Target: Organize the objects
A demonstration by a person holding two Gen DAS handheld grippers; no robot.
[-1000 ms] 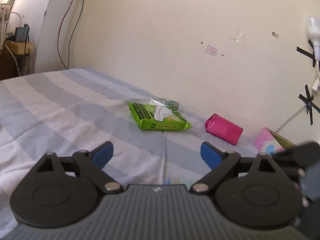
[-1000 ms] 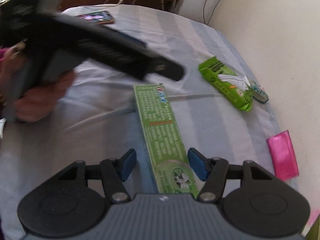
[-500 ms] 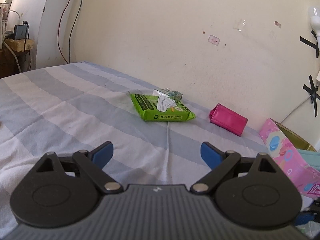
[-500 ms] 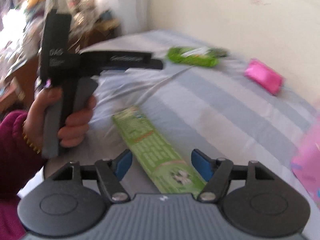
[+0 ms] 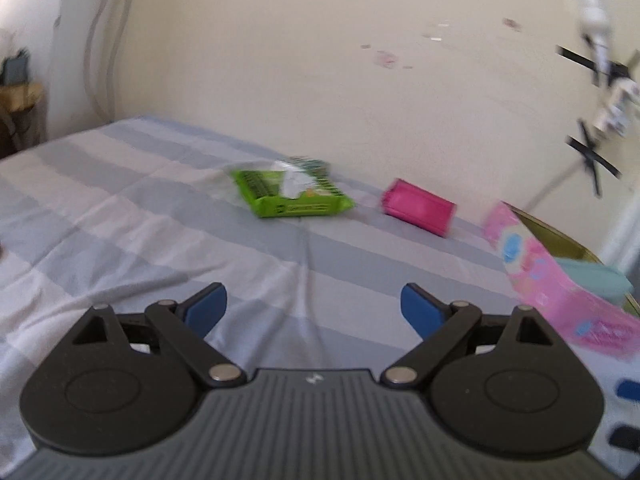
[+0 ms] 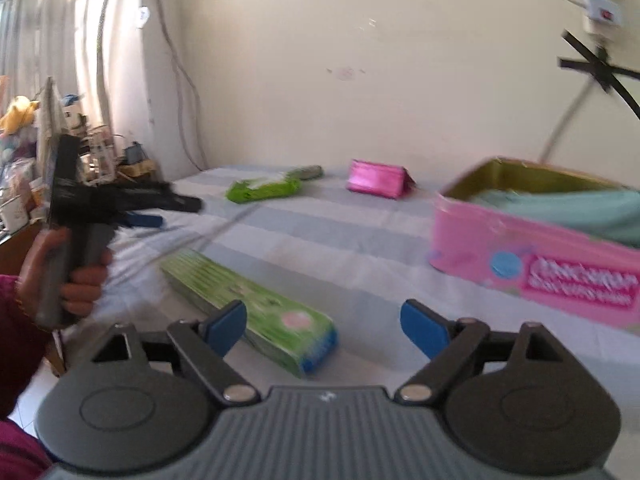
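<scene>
the right gripper (image 6: 322,322) has its jaws spread wide with nothing in them, just above the near end of the long green box (image 6: 248,310) lying on the bed (image 6: 360,248). the left gripper (image 5: 314,308) has its jaws spread too, empty. the green pack (image 5: 294,194) and pink pouch (image 5: 418,208) lie by the far edge near the wall. the pink box (image 6: 536,264) sits at the right side.

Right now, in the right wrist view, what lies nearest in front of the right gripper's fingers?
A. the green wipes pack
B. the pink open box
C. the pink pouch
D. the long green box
D: the long green box lies on the striped sheet just ahead of the open right gripper, its near end by the left finger, while the other three items sit farther away.
</scene>
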